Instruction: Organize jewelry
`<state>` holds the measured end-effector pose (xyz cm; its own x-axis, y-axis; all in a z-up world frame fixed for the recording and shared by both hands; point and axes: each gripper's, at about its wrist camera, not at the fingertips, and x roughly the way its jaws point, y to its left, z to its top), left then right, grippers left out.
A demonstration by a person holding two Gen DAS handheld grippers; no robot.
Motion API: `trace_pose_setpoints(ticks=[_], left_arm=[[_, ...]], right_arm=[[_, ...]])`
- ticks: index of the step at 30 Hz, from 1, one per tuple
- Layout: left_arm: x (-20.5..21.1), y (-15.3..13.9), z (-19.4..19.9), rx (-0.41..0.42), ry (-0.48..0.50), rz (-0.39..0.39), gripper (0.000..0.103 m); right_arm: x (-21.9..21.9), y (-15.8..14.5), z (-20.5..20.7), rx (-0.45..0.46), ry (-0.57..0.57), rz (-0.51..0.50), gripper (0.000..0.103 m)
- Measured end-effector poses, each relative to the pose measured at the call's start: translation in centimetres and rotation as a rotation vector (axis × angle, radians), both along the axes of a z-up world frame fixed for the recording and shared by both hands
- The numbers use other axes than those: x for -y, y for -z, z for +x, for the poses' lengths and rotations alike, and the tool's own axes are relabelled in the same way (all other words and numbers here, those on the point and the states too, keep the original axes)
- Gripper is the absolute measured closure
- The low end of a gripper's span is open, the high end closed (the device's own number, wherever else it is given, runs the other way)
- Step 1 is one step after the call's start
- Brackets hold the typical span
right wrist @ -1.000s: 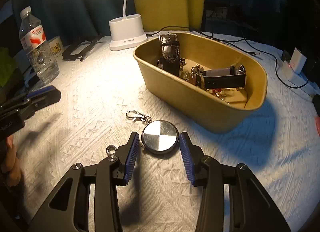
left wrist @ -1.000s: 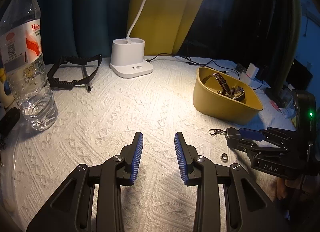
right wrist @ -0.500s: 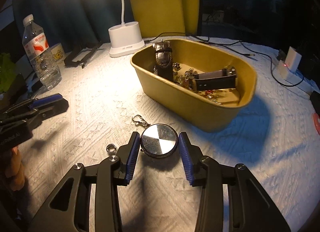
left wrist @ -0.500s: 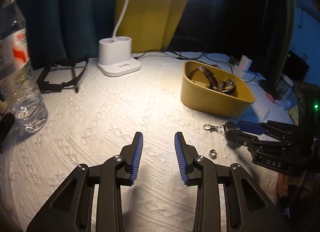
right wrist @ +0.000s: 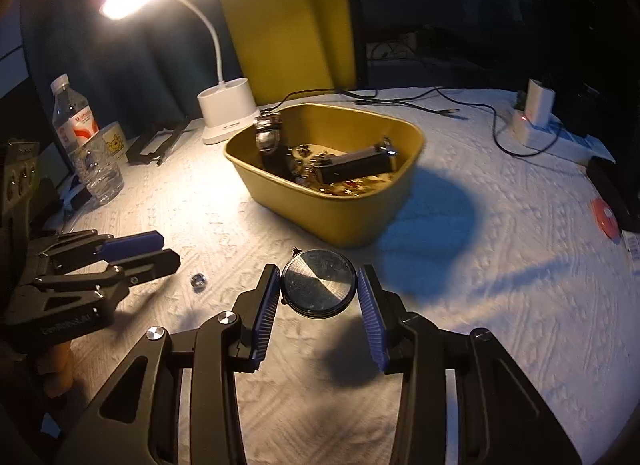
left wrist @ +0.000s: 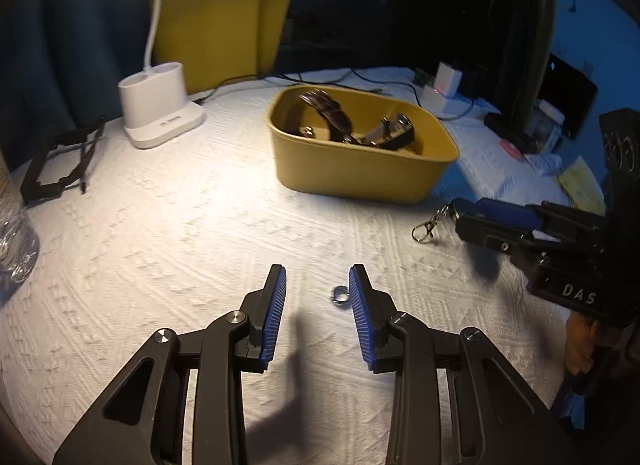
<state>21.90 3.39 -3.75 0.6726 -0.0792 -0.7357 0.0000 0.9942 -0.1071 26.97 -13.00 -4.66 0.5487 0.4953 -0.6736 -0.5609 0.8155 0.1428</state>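
Note:
A mustard tub (left wrist: 360,169) (right wrist: 332,217) on the white cloth holds watches and small jewelry. My right gripper (right wrist: 318,293) is shut on a round silver pocket watch (right wrist: 319,289), tilted and lifted a little off the cloth. In the left wrist view the watch's clasp (left wrist: 428,225) hangs from that gripper (left wrist: 464,213). My left gripper (left wrist: 316,289) is open and empty, low over the cloth. A small silver ring (left wrist: 341,295) (right wrist: 198,280) lies by its right finger pad (left wrist: 360,313), between the fingertips.
A white desk lamp base (left wrist: 160,109) (right wrist: 228,113) stands behind the tub. A water bottle (right wrist: 86,149) and black folding stand (left wrist: 56,161) are at the left. Cables and a white charger (right wrist: 536,113) lie at the back right.
My left gripper moved right and forward until the ring lies between its fingers. My right gripper closed on the pocket watch and tilted it up off the cloth.

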Motion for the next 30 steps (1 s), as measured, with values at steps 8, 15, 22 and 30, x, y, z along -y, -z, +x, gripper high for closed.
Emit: trace_pose_setpoints(ticks=[8, 15, 22, 30], left_arm=[[2.2, 0.8, 0.8, -0.036, 0.060, 0.079, 0.077], [3.1, 1.5, 1.1, -0.070, 0.084, 0.130, 0.098], [3.8, 0.3, 0.6, -0.024, 0.096, 0.132, 0.098], [4.2, -3.1, 0.6, 0.084, 0.102, 0.106, 0.098]], right_arm=[[2.0, -0.2, 0.2, 0.003, 0.024, 0.032, 0.063], [2.6, -0.5, 0.2, 0.016, 0.025, 0.049, 0.063], [2.8, -1.0, 0.2, 0.029, 0.018, 0.060, 0.063], [3.0, -2.5, 0.4, 0.069, 0.022, 0.077, 0.063]])
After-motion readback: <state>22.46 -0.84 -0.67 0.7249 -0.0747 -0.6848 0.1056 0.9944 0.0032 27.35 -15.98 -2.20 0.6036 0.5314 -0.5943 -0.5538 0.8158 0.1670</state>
